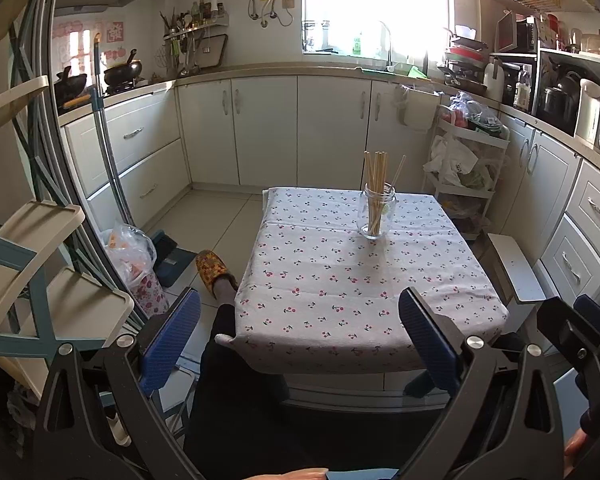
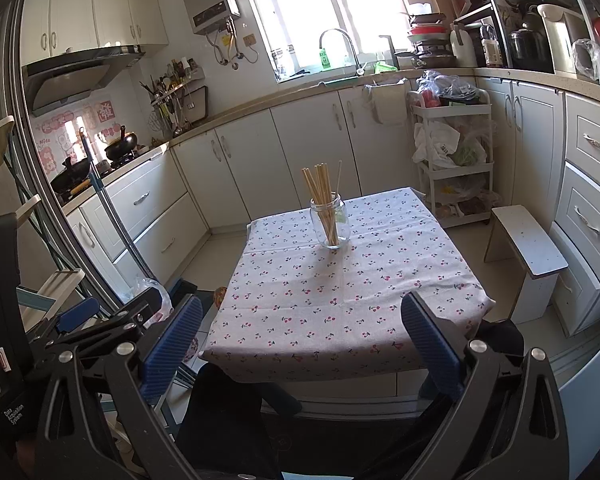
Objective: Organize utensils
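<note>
Looking along the left gripper (image 1: 300, 344), its two blue ribbed pads (image 1: 171, 344) stand wide apart with nothing between them, held low at the near edge of a small table draped in a cherry-print tablecloth (image 1: 340, 280). A clear glass jar (image 1: 377, 214) stands upright toward the far right part of the cloth, well apart from the gripper, and a bundle of wooden chopsticks (image 1: 376, 178) sticks up out of it, most leaning together and one tilted off to the right. A foot in a yellow patterned slipper (image 1: 214, 270) rests on the tiled floor left of the table. From the right wrist, the right gripper (image 2: 302, 344) is likewise spread wide and empty, hovering at the table's near edge. The jar (image 2: 330, 220) sits near the far middle of the cloth (image 2: 340, 300), with the chopsticks (image 2: 320, 188) fanned above its rim. A white stool (image 2: 528, 252) stands on the floor to the right of the table, and the left gripper's frame shows at the lower left.
</note>
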